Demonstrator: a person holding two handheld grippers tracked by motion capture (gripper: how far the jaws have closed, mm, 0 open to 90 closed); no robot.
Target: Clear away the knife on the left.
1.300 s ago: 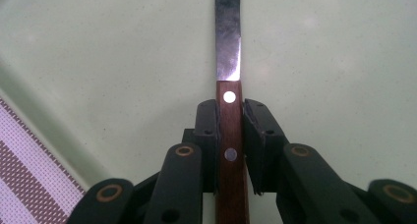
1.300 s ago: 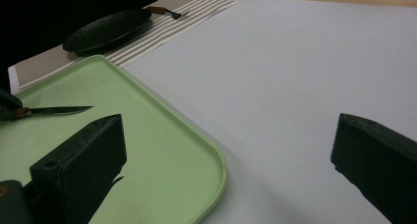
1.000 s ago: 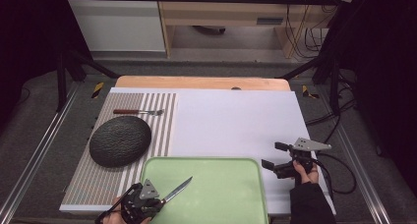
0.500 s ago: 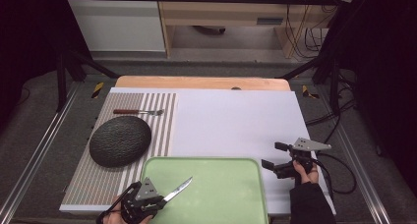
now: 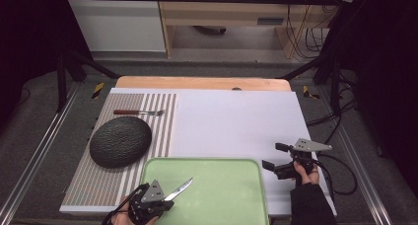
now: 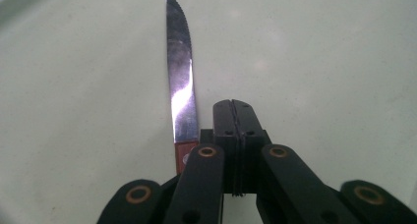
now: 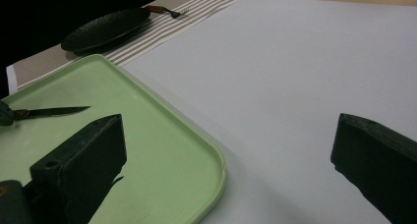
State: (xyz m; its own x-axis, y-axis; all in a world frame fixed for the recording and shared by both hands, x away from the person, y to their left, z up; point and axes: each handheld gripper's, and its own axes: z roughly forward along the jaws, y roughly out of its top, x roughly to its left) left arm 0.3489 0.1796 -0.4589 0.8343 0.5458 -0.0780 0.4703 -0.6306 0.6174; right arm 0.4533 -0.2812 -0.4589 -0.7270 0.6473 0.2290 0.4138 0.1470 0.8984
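High view: 1 knife (image 5: 179, 189), 1 tray (image 5: 236, 170).

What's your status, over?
Left gripper jaws just closed, nothing between. Right gripper open, empty. Knife beside left jaws, over green tray. Nothing in the way.

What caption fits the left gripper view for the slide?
Left gripper, jaws shut together, with a serrated knife beside them, its blade reaching out over the green tray.

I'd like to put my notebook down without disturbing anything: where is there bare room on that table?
The white sheet between the striped mat and the right gripper is bare. The green tray is free right of the knife. It is crowded on the mat, with the dark plate and fork.
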